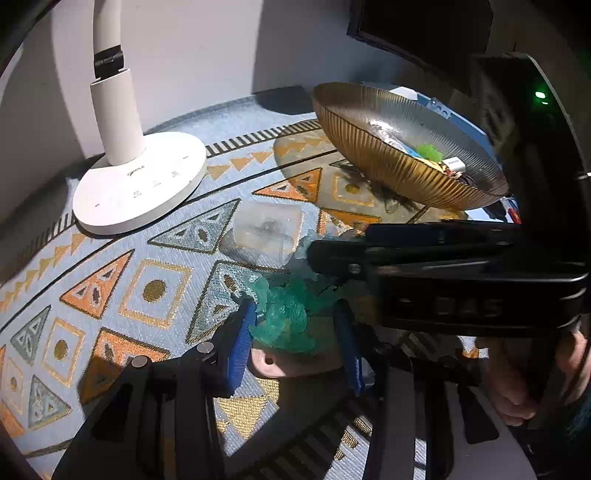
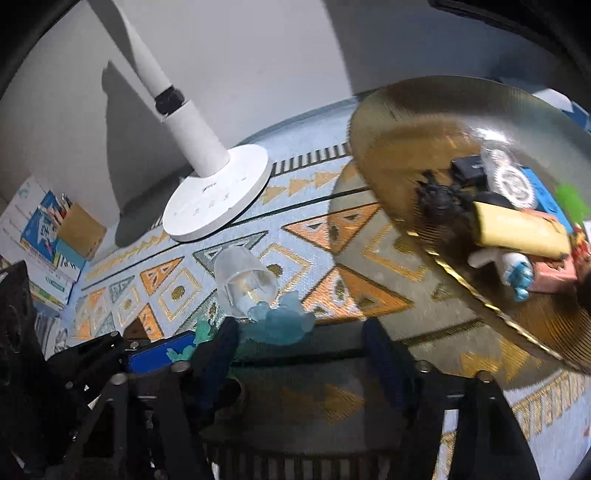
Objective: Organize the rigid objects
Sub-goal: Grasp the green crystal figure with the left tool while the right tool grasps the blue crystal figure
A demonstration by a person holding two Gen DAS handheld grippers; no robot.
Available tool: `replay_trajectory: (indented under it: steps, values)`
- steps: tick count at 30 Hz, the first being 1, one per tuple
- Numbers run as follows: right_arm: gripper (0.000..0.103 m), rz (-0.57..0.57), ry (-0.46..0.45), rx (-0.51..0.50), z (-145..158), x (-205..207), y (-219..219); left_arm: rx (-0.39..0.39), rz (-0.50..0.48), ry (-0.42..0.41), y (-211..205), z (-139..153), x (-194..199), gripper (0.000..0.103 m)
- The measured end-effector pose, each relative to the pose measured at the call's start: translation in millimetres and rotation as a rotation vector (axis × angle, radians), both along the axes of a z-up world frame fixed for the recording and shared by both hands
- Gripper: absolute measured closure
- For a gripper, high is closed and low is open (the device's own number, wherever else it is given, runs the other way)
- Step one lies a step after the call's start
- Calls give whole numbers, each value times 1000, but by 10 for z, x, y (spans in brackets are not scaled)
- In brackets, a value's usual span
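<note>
One green translucent figure (image 1: 286, 317), blurred, between left tongs (image 1: 295, 332); grip uncertain. Right tongs (image 2: 303, 354) spread, empty. One clear cup (image 1: 267, 230) toppled. One gold bowl (image 1: 369, 155), contents partly hidden.

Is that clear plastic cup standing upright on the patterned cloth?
No, the clear cup lies on its side beside the lamp base.

A plain pale wall (image 1: 207, 48) fills the upper part of both views, crossed by soft shadows. Below it lies a light blue patterned cloth (image 1: 122, 295) with orange and gold triangles. A white desk lamp (image 1: 140, 181) stands upper left; a dark monitor (image 1: 417, 26) sits upper right
</note>
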State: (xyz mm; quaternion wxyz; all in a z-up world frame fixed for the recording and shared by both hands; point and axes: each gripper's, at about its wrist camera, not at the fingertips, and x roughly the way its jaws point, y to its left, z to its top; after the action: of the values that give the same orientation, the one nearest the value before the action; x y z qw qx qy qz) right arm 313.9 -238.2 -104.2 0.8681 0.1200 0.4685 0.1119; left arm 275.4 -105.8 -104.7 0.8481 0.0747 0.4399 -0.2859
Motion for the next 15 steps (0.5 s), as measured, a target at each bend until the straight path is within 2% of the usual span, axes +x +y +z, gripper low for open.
replay_trajectory:
  steps: [2,4,7,11,15]
  values:
    - [45,11,-18,-19,13,14,42,0,0,-12,3,9,-20,67]
    - [59,25,-31,-22,29,25,83,-3,9,-16,4,17,-30,67]
    - [67,47,-28,-40,15,35,125,-21,19,-17,36,66,-72,67]
    - [68,49,-25,-19,34,-6,103,-38,47,-29,141,148,-166,67]
    - [68,27,-69,13,221,-291,21,-90,107,-30,408,232,-370,67]
